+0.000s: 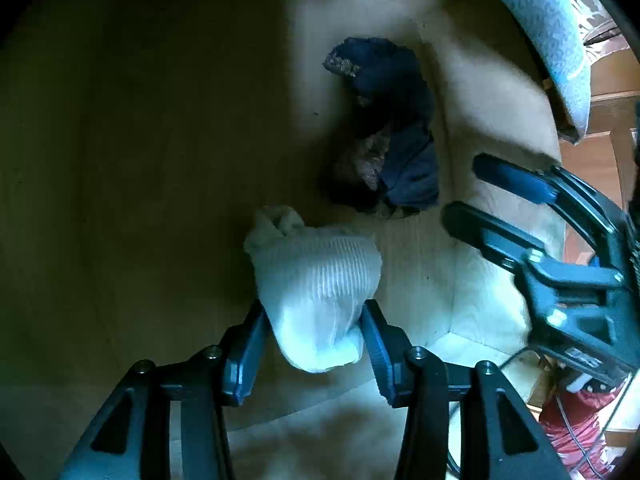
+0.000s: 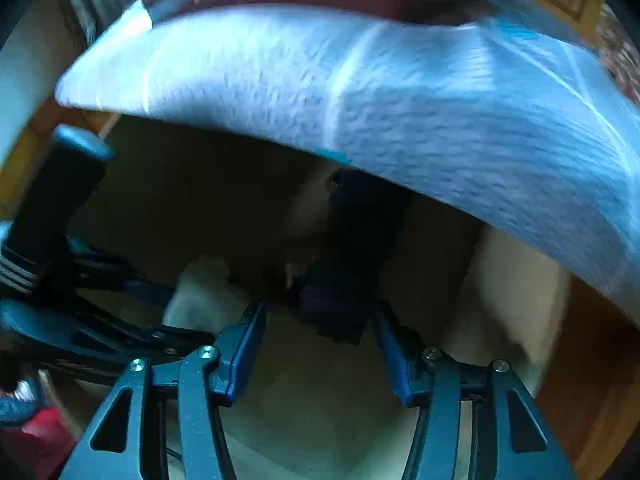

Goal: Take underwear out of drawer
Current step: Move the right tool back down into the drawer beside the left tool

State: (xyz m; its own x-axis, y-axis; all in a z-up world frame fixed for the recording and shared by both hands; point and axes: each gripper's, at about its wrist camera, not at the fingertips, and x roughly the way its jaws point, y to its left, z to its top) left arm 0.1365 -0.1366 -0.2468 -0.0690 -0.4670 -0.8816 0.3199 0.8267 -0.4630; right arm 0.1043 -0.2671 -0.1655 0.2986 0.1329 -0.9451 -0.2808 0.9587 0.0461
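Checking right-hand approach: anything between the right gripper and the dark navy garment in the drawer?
Nothing visible. The right gripper stands open just above the dark navy crumpled garment; the gap is clear. The pale blue textured cloth hangs over the drawer beyond it.

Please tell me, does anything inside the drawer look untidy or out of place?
Yes. The dark garment lies crumpled, not folded, against the drawer's side wall. The white item is a bunched bundle, already pinched by the left hand-held gripper. Nothing looks spilled or damaged.
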